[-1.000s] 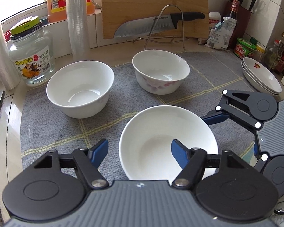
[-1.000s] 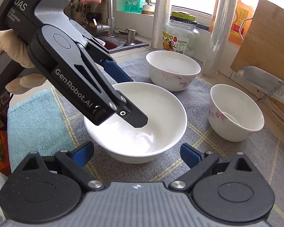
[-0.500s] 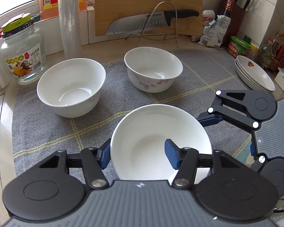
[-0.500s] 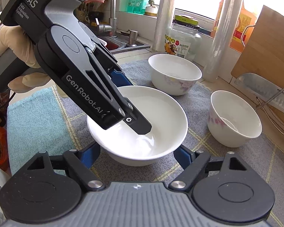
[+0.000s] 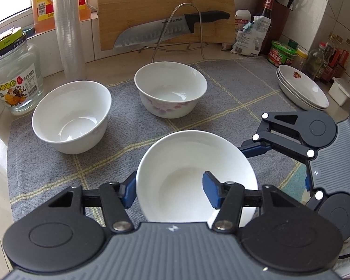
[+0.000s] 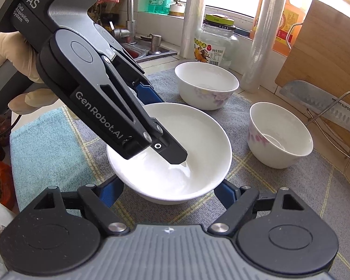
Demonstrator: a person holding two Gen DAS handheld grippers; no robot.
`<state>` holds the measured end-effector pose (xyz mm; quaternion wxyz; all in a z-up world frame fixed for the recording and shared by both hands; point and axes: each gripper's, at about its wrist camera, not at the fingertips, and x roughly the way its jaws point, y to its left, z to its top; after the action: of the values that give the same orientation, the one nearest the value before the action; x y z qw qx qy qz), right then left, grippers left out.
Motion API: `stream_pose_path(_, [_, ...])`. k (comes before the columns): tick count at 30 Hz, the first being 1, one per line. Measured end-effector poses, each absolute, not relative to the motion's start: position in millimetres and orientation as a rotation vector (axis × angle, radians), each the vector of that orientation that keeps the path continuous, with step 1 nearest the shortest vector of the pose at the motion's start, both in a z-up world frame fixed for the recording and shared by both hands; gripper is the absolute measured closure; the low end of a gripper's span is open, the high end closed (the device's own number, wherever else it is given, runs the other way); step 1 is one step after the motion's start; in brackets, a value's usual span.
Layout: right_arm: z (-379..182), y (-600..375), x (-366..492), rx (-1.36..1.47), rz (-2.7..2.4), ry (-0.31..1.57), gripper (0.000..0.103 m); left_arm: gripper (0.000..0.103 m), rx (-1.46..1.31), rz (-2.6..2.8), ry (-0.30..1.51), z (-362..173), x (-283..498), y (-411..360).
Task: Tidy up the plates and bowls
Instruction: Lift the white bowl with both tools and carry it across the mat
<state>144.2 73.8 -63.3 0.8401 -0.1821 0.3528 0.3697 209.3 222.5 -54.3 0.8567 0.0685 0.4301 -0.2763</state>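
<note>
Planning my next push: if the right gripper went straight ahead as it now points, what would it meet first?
The plain white bowl, whose near wall lies just ahead between the right gripper's open fingers. The left gripper already straddles its far rim; depth is unclear.

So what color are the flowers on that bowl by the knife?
Pinkish-purple flowers on the white bowl, clearest in the left wrist view.
</note>
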Motion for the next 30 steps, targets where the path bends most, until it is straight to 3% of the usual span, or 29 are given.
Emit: stream_pose_path(30, [-52.3, -34.8, 120.5, -0.335, 0.540, 0.777, 0.016, 0.046, 0.243, -0.816, 0.837, -42.6, 217.7, 100.6])
